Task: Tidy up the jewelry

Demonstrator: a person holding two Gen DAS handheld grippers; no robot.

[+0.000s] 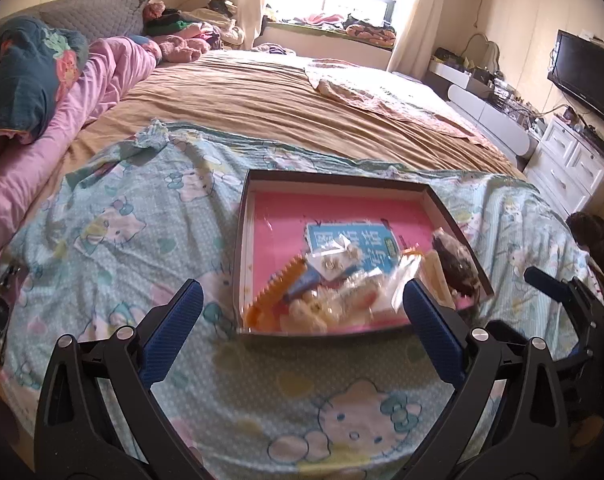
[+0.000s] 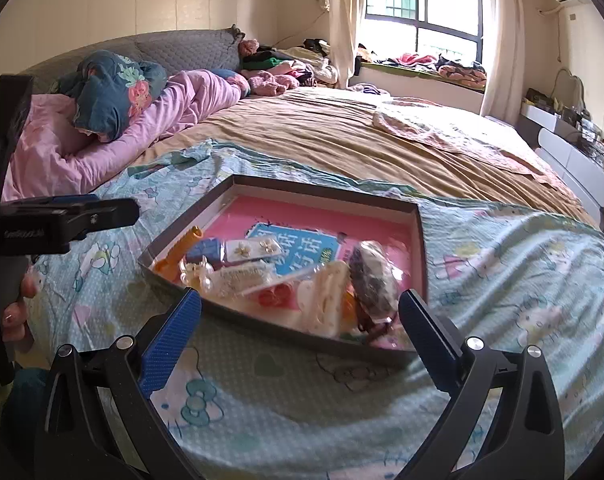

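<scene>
The left gripper (image 1: 302,304) hung with its jaws spread wide and nothing between them, just short of the near wall of the shallow box (image 1: 243,216); the right gripper (image 2: 299,308) was likewise spread and empty, low over the same near edge. The jewelry lay heaped in the box's near part — an orange comb-like clip (image 1: 275,292), a card of flower earrings (image 2: 253,249), a dark bagged piece (image 2: 372,280) and cream pieces in clear wrap (image 2: 326,300) — on a pink liner, the box resting on the cartoon-print quilt (image 1: 229,380). The pile would fit items just gathered as well as items awaiting sorting; in either case a good grasp would take one piece at its stiff edge, since the wrap looked slippery — and the soft bedding would let the box tip under pressure.
</scene>
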